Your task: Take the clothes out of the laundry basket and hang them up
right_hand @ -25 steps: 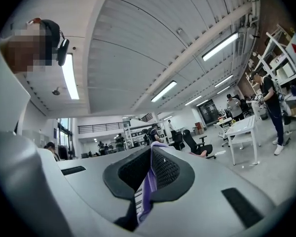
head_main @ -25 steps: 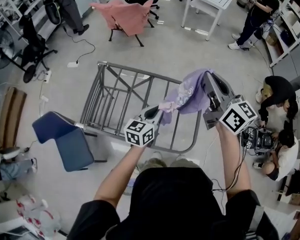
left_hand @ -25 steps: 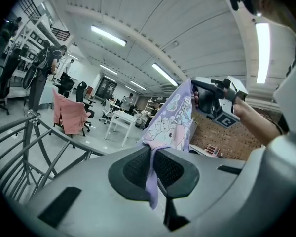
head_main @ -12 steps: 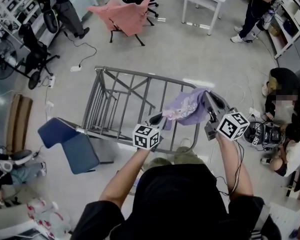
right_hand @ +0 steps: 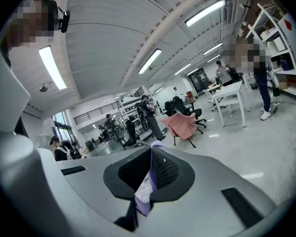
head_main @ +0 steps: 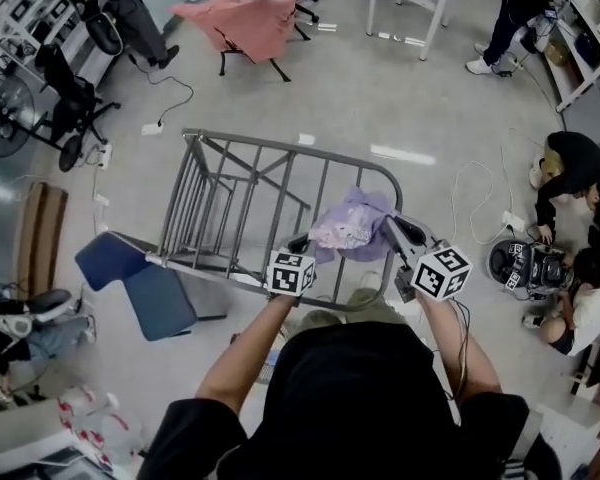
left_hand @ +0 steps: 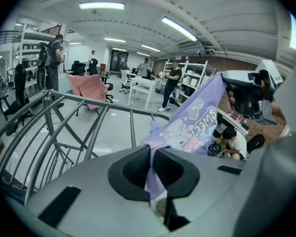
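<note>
Hanging step. My left gripper point(head_main: 302, 243) and right gripper point(head_main: 392, 226) are both clamped on edges of the purple shirt point(head_main: 348, 226). The shirt is held spread between them, above the near right corner of the grey drying rack point(head_main: 242, 144). Contact with the rail: can't tell. Next, I judge: drape the cloth over a rail, keep it flat, then let go on both sides.
</note>
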`<state>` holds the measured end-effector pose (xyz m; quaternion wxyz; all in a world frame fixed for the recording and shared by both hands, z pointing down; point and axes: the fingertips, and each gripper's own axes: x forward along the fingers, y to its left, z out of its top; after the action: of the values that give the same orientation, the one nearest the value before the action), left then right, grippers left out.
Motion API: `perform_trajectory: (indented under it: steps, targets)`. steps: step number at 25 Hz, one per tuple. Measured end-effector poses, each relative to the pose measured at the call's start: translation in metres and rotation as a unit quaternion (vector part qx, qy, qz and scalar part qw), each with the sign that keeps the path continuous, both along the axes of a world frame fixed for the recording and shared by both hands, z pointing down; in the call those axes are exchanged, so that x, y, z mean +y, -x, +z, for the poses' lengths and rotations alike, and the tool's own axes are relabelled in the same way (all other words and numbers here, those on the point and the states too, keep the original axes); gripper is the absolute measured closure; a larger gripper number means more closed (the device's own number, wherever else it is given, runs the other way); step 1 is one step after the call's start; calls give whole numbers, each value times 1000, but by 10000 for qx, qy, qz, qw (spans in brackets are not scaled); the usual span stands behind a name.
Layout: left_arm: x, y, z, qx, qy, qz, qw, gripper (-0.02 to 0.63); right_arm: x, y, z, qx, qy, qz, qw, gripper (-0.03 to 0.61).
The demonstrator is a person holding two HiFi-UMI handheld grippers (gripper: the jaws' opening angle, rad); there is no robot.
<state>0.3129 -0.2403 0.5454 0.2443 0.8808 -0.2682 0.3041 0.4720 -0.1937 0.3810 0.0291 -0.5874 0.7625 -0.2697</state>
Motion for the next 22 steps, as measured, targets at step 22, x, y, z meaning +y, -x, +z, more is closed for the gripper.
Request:
perform_trajectory:
  steps: [22]
  targets:
    - [30, -10, 15, -387, 268, 366, 9982, 383, 23, -1, 96, -350, 701, -154, 9968, 574]
